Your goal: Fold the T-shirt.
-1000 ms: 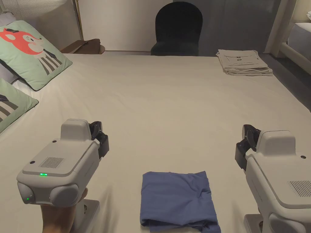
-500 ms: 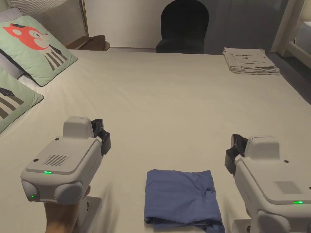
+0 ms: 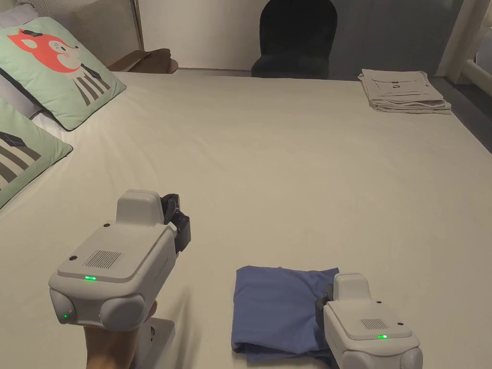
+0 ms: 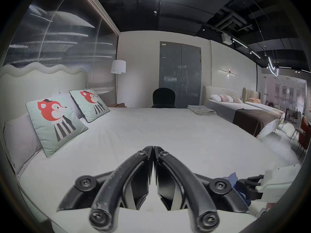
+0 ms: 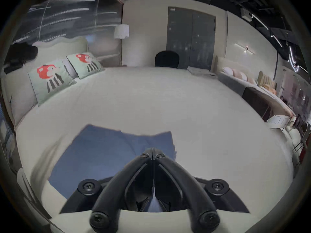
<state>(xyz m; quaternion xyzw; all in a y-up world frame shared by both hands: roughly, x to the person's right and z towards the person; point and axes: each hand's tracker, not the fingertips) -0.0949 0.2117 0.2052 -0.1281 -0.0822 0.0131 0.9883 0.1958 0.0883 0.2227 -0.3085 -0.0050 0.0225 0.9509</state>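
While the left gripper hangs over bare sheet, off to the left of the cloth with its jaws pressed together on nothing, the work belongs to the other hand. Between the two tools the blue T-shirt lies on the bed near the front edge, already folded down to a small, roughly square packet, with a rumpled right side and loose layers poking out along its near edge. Over that right side sits the right gripper, jaws closed tip to tip; its own view puts the tips above the fabric, and I cannot tell whether they touch it. The fold looks nearly finished, so the step in hand is likely tidying. To do it well, I would open the right jaws before lowering, catch all the layers at the right edge together, and draw them outward gently so the wrinkles flatten without dragging the packet. The left tool could press down on the left edge to anchor it, then the near flaps can be tucked under
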